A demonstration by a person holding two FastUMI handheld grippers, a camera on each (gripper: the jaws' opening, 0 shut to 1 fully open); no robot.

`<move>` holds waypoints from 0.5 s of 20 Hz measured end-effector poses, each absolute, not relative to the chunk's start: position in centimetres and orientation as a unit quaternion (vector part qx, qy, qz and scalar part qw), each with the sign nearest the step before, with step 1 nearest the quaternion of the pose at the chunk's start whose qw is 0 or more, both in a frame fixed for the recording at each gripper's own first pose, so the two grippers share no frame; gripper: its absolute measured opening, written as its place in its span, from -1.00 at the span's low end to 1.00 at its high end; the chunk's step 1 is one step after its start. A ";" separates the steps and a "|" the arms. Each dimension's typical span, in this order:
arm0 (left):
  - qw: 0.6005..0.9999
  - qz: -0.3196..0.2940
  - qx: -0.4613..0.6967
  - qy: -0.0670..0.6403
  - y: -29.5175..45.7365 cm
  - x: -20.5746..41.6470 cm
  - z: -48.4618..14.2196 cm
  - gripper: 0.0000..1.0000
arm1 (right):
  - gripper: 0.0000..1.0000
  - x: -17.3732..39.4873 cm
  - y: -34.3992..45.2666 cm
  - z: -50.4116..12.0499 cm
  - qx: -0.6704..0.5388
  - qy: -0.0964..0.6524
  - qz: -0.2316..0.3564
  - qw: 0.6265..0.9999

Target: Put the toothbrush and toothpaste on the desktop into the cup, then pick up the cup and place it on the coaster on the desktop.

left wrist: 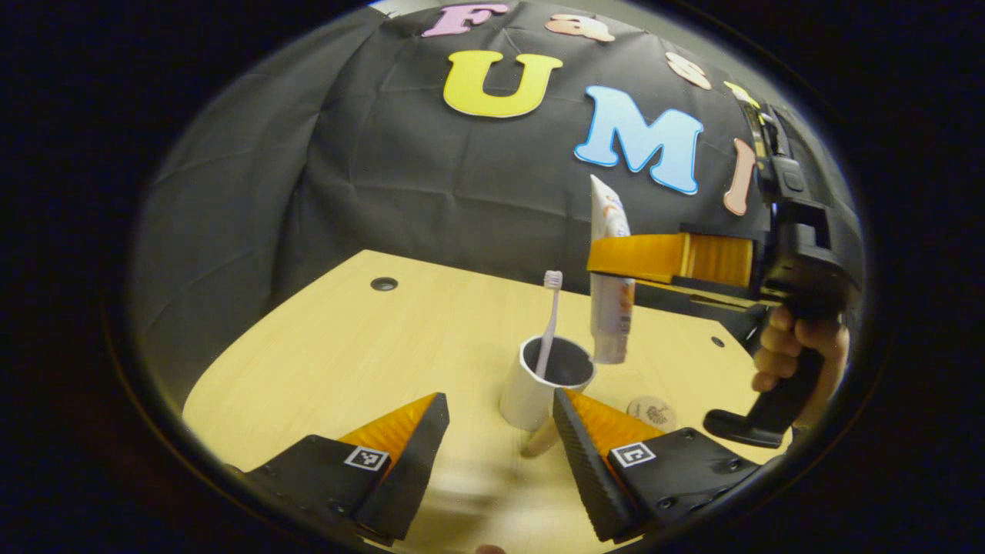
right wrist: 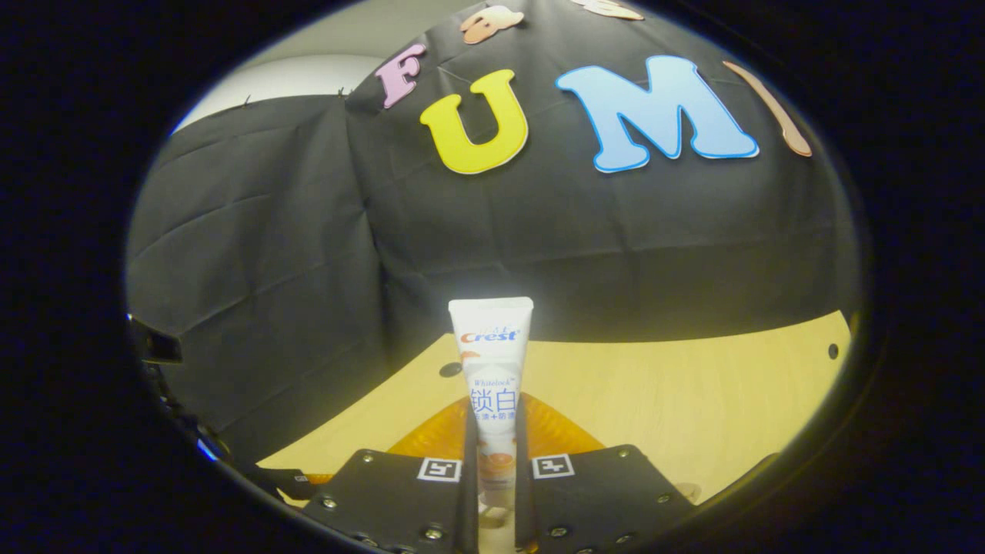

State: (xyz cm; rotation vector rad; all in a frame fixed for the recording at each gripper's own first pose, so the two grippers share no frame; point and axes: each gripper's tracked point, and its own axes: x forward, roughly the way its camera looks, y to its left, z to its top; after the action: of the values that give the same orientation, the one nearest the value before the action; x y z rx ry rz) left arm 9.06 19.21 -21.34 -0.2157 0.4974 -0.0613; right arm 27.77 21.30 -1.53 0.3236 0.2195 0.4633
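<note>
A white cup (left wrist: 533,392) with a dark inside stands on the wooden desktop (left wrist: 369,354). A toothbrush (left wrist: 549,323) leans in it, bristles up. My left gripper (left wrist: 500,431) is open, its fingers on either side of the cup's near base. The toothpaste tube (left wrist: 610,277) hangs upright just above the cup's right rim, with the right gripper (left wrist: 616,265) shut on its middle. In the right gripper view the toothpaste tube (right wrist: 491,385) stands clamped between my right gripper's (right wrist: 492,454) fingers. A round coaster (left wrist: 651,412) lies right of the cup.
A hand (left wrist: 796,350) holds the right gripper's handle at the right edge. The desktop has small round holes (left wrist: 384,284) near its back edge. Black cloth closes off the back and left of the booth.
</note>
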 end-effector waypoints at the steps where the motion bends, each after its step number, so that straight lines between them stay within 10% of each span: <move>1: 0.962 -0.032 -0.109 0.247 19.2 8.8 -21.4 0.79 | -0.62 28.4 21.6 -1.7 0.156 0.105 0.224 0.956; 10: 0.957 -0.043 -0.127 0.256 20.9 8.1 -22.2 0.79 | -0.60 29.8 23.9 -4.4 0.086 0.105 0.200 0.970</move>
State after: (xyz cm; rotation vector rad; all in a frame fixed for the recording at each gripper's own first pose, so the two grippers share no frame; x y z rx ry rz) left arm 8.09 20.88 -22.19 -0.2574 0.5190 -0.0869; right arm 29.84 23.90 -4.35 0.1729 0.2123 0.4032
